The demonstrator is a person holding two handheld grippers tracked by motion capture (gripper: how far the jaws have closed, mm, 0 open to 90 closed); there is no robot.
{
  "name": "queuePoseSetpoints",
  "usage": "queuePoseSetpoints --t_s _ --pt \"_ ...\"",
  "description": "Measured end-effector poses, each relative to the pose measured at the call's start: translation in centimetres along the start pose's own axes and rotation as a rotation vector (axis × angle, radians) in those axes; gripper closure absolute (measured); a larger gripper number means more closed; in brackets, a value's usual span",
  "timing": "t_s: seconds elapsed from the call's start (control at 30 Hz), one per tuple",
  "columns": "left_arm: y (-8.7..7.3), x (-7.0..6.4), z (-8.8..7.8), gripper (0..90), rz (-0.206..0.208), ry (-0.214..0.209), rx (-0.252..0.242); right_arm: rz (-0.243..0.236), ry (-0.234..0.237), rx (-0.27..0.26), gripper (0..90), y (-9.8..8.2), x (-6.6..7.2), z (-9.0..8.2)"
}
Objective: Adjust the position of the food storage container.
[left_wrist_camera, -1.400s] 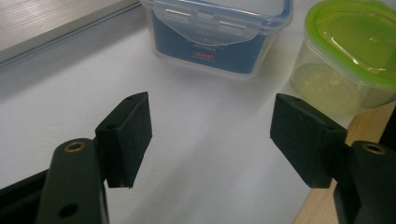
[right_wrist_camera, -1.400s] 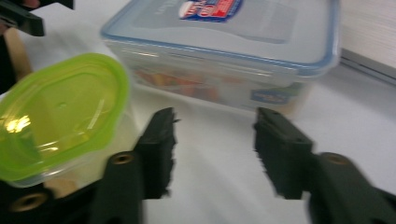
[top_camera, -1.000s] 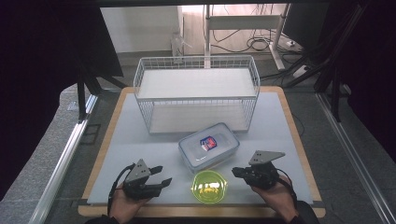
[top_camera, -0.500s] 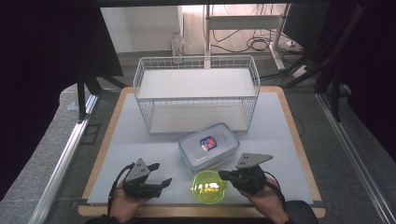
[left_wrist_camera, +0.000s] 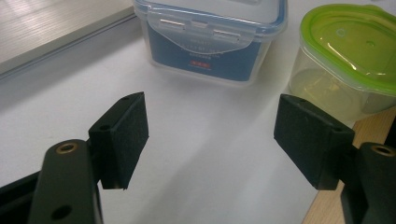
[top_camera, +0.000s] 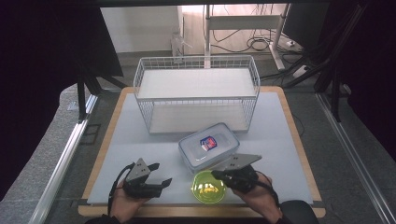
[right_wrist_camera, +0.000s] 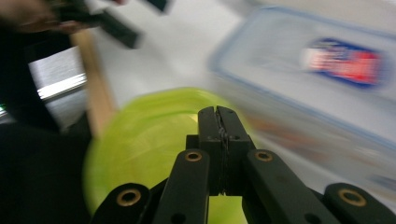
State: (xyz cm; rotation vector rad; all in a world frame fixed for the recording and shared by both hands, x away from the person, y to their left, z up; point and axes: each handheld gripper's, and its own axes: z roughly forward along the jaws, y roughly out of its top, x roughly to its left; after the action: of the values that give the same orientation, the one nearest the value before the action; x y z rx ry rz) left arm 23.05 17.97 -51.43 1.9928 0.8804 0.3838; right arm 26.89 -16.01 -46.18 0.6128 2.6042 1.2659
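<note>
The right gripper (top_camera: 219, 176) has its jaws pressed together with nothing between them, positioned over the green-lidded container (top_camera: 208, 187) at the near edge of the desk (top_camera: 140, 140). The left gripper (top_camera: 161, 175) has just been opening; its jaws stand apart and empty, aimed toward that container. The clear lidded box (top_camera: 208, 145) lies just behind it, in front of the wire basket (top_camera: 196, 95).

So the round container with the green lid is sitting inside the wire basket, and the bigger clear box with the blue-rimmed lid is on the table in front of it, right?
Not quite. The green-lidded container is not in the wire basket; it stands on the table's near edge, just in front of the clear box, as the high view shows. The box does lie on the table in front of the basket.
</note>
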Motion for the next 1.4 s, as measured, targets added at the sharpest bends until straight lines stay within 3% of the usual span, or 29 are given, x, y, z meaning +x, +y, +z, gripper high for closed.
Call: queuePoseSetpoints --t_s 0.03,0.07,0.13,0.43,0.47,0.53,0.6,0.63,0.77,0.83,0.87,0.9,0.97,1.13,1.23,1.27,1.4 --pt "0.0 0.0 0.0 26.0 0.000 0.000 0.000 0.000 0.000 0.000 90.0 0.0 0.0 0.0" --pt "0.0 0.0 0.1 26.0 0.000 0.002 0.006 0.042 -0.029 -0.017 90.0 -0.2 -1.8 -0.6" --pt "0.0 0.0 0.1 26.0 0.001 0.003 0.010 0.077 -0.038 -0.031 90.0 -0.4 -2.8 -1.0" --pt "0.0 0.0 0.2 26.3 0.003 0.004 0.012 0.110 -0.105 -0.026 90.0 -0.8 -5.0 -1.1" --pt "0.0 -0.1 0.2 26.7 0.002 -0.001 0.010 0.141 -0.109 -0.031 90.0 -1.0 -5.6 -1.4" --pt "0.1 -0.1 0.3 27.4 0.004 -0.002 0.011 0.158 -0.100 -0.040 90.0 -1.0 -5.7 -1.4" --pt "0.1 -0.2 0.3 27.8 0.008 0.000 0.015 0.151 -0.086 -0.040 90.0 -0.8 -5.0 -1.4" --pt "0.1 -0.2 0.4 27.9 0.009 -0.001 0.016 0.130 -0.039 -0.046 90.0 -0.4 -3.7 -0.9" --pt "0.1 -0.2 0.4 28.3 0.008 0.001 0.017 0.053 0.065 -0.025 90.0 0.6 -0.1 0.5" --pt "0.0 -0.2 0.4 28.4 0.013 0.002 0.020 0.011 0.106 -0.010 90.0 1.0 1.7 1.3" --pt "0.0 -0.2 0.4 28.5 0.013 0.002 0.020 0.011 0.106 -0.010 90.0 1.0 1.7 1.3" --pt "0.0 -0.2 0.4 28.5 0.014 0.001 0.021 -0.002 0.130 -0.002 90.0 1.2 2.6 1.7" --pt "0.0 -0.3 0.4 28.5 0.017 0.000 0.024 -0.033 0.171 0.034 90.0 1.2 4.3 2.8" --pt "0.0 -0.3 0.4 28.8 0.021 0.000 0.029 -0.063 0.167 0.108 90.0 0.6 5.1 4.0" --pt "0.0 -0.3 0.4 28.8 0.022 -0.001 0.033 -0.042 0.178 0.107 90.0 0.5 5.0 3.9" --pt "0.0 -0.3 0.5 28.8 0.023 -0.001 0.036 -0.058 0.167 0.115 90.0 0.5 5.1 3.7" --pt "0.0 -0.3 0.5 28.8 0.026 -0.001 0.040 -0.043 0.152 0.116 90.0 0.5 5.0 3.4"
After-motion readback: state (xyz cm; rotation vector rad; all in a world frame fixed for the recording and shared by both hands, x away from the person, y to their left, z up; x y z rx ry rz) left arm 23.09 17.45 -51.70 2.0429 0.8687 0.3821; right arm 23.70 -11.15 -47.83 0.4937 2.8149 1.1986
